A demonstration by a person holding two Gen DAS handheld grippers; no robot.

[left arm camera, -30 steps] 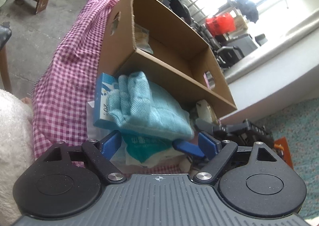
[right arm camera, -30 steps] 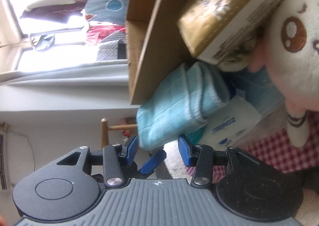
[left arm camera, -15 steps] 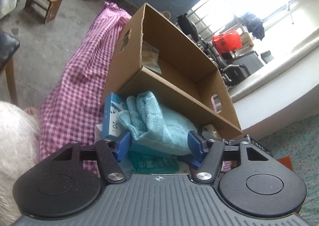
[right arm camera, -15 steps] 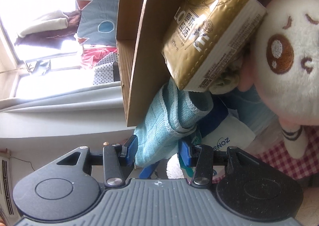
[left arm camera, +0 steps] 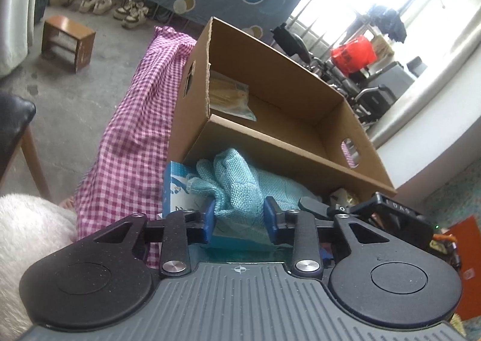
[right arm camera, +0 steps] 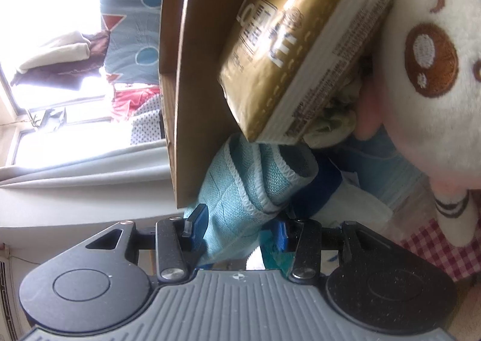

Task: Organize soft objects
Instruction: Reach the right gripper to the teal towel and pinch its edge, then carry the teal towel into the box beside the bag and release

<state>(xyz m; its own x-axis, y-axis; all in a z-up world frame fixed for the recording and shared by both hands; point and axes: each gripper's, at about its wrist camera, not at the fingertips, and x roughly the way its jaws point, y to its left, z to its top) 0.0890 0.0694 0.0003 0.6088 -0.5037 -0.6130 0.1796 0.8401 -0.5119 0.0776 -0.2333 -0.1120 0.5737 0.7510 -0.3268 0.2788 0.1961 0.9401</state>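
Clamping one bunched end of the light blue towel (left arm camera: 240, 193) between the left gripper (left arm camera: 239, 217) pads, pinching the opposite rolled end in the right gripper (right arm camera: 237, 228). Spanning between both grippers, long axis running from one to the other, resting atop tissue packs (left arm camera: 177, 187). Lying just beyond, touching the towel: the open cardboard box (left arm camera: 279, 118), likely needing lifting over its near wall.

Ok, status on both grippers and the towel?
Left gripper shut on teal towel. Right gripper shut on it too. Cardboard box wall right behind; gold tissue pack overhead.
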